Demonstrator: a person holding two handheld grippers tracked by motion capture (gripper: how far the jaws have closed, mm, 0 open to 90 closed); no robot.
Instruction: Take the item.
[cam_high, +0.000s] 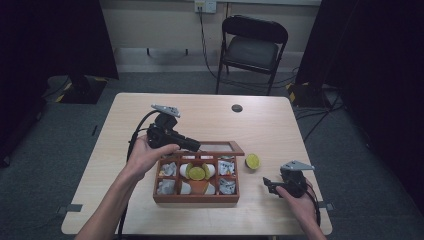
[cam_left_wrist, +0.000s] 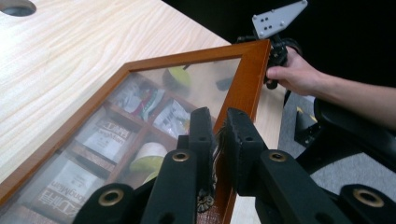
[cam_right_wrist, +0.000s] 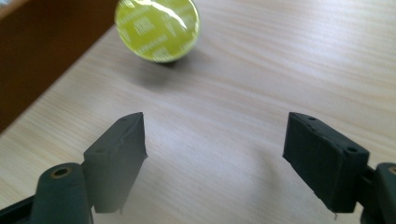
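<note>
High view first: the wooden box (cam_high: 196, 199) is sitting on the surface (cam_high: 270, 125), and its glass lid (cam_high: 220, 147) is being held up open at the far edge by the left gripper (cam_high: 192, 145). Left gripper view: the lid's wooden frame (cam_left_wrist: 243, 93) is being pinched at its edge between jaws pressed close, with tea sachets (cam_left_wrist: 100, 135) showing through the pane. Right gripper view: the jaws of the right gripper (cam_right_wrist: 215, 149) are being held spread wide above bare wood, and a green capsule (cam_right_wrist: 157, 29) is lying ahead of them, just beside the box wall (cam_right_wrist: 42, 56), untouched.
</note>
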